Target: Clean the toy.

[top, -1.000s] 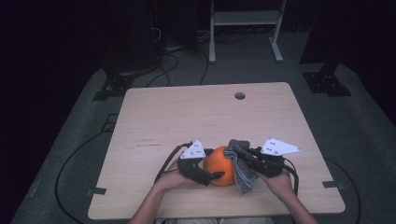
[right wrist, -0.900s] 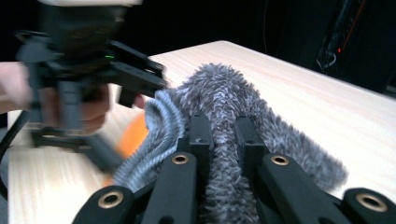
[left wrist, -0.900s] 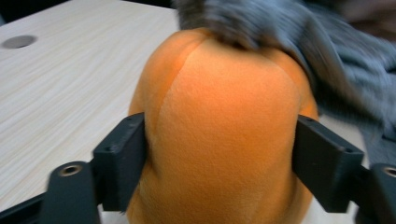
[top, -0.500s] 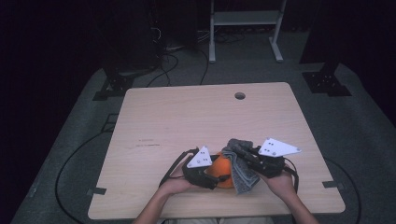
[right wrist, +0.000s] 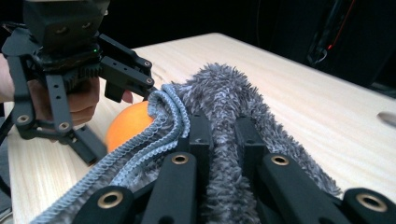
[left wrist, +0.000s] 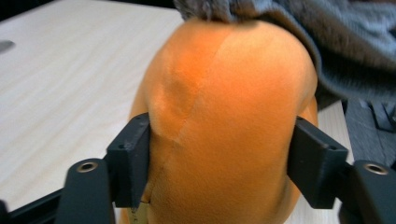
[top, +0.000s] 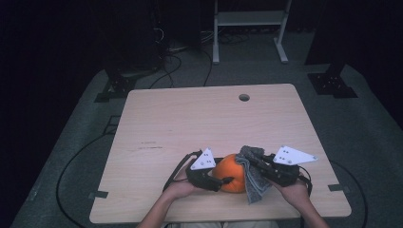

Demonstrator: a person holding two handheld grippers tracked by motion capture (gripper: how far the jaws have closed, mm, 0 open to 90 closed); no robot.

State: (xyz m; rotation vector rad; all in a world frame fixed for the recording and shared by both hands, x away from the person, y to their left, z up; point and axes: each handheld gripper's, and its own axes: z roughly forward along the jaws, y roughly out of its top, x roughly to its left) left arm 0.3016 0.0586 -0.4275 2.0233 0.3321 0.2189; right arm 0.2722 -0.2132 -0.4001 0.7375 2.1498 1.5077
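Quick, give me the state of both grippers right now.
Left gripper: jaws have just been closing, pads now pressing both sides of the orange plush ball.
Right gripper: shut on the grey fuzzy cloth.

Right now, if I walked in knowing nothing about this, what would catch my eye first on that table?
Probably the bright orange plush ball at the near edge of the pale wooden table, squeezed between the black fingers of the left gripper, which have just been closing on it. Draped against its right side is a shaggy grey cloth, pinched by the right gripper.
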